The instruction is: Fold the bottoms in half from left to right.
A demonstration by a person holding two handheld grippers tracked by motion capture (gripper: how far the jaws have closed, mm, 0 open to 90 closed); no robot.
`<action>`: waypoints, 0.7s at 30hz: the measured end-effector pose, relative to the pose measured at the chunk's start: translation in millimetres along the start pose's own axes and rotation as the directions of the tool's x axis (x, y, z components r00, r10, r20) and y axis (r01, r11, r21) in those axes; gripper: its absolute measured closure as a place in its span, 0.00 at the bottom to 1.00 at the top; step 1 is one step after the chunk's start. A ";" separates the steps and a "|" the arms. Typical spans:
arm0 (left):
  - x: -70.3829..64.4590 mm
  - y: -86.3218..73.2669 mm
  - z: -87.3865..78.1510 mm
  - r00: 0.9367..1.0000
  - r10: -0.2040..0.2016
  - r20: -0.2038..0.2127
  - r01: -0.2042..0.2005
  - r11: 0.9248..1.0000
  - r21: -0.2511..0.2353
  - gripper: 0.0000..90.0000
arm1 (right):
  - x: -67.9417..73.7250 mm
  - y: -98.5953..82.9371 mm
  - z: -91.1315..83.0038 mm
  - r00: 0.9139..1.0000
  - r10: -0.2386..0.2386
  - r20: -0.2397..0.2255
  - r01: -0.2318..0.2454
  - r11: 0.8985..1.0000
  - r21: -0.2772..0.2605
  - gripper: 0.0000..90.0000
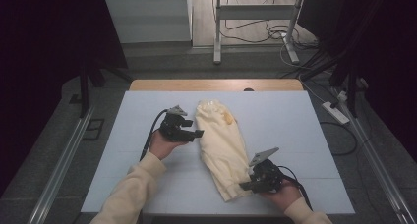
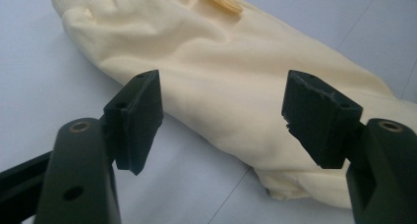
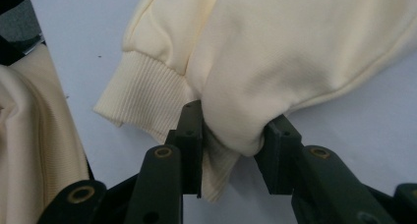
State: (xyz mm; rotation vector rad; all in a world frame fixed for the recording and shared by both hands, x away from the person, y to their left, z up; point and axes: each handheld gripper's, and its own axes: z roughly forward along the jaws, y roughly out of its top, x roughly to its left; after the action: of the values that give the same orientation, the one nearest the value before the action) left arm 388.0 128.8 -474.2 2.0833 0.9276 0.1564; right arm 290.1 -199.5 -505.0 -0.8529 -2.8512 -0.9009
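Note:
A cream sweatshirt lies folded into a long narrow bundle on the pale blue table cover, running from the middle toward the front right. My left gripper hovers just left of its upper part, jaws wide apart with nothing between them; the cream fabric lies beyond its pads. At the bundle's near end my right gripper is shut on a fold of the sweatshirt beside the ribbed cuff, and the cloth bulges between its fingers.
A small yellow-orange patch shows on the sweatshirt's upper part. The wooden table edge runs along the far side. Cables and a metal stand are on the floor beyond. A power strip lies right of the table.

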 end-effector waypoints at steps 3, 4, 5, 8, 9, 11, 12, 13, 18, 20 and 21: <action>-0.5 -0.1 -0.5 1.000 -0.001 -0.001 0.001 1.000 -0.003 0.35 | 6.1 2.6 4.6 1.000 -0.013 -0.009 0.013 1.000 -0.007 0.73; -0.6 -0.1 -0.5 1.000 -0.001 -0.002 0.001 1.000 -0.002 0.35 | 7.4 3.3 5.8 1.000 -0.014 -0.008 0.014 1.000 -0.007 0.73; -0.7 -0.2 -0.5 1.000 -0.003 -0.003 0.003 1.000 -0.002 0.35 | 8.6 4.0 6.6 1.000 -0.014 -0.010 0.014 1.000 -0.008 0.73; -0.8 -0.3 -1.0 1.000 -0.003 -0.003 0.003 1.000 -0.002 0.35 | 10.9 4.7 8.4 1.000 -0.023 -0.014 0.023 1.000 -0.016 0.73; -0.8 -0.4 -1.4 1.000 -0.004 -0.004 0.004 1.000 -0.003 0.35 | 11.9 5.2 8.8 1.000 -0.025 -0.016 0.025 1.000 -0.016 0.73; -0.4 -0.5 -2.3 1.000 -0.002 -0.005 0.002 1.000 -0.001 0.35 | 14.2 6.4 10.0 0.999 -0.037 -0.019 0.037 0.999 -0.015 0.73; -0.2 -0.7 -2.6 1.000 -0.003 -0.005 0.003 1.000 -0.001 0.35 | 16.0 7.0 10.7 0.999 -0.038 -0.022 0.038 0.999 -0.014 0.73; 0.2 -0.8 -2.7 1.000 -0.001 -0.005 0.001 1.000 -0.001 0.35 | 17.5 7.7 11.7 0.999 -0.046 -0.026 0.046 0.999 -0.018 0.73; 1.2 -1.4 -3.7 1.000 -0.004 -0.007 0.004 1.000 -0.002 0.35 | 24.0 10.5 15.6 0.996 -0.075 -0.047 0.074 0.997 -0.019 0.74; 1.3 -1.5 -3.9 1.000 -0.005 -0.007 0.005 1.000 -0.003 0.35 | 26.2 11.1 16.4 0.995 -0.079 -0.061 0.078 0.997 -0.016 0.74; 1.4 -1.6 -4.0 1.000 -0.003 -0.007 0.003 1.000 -0.001 0.35 | 27.2 11.5 16.7 0.994 -0.084 -0.064 0.083 0.996 -0.014 0.74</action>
State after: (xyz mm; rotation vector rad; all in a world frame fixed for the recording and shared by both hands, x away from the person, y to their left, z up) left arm 386.5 132.8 -473.1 2.0817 0.9348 0.1631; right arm 275.1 -169.2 -507.8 -0.6971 -2.8481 -0.9358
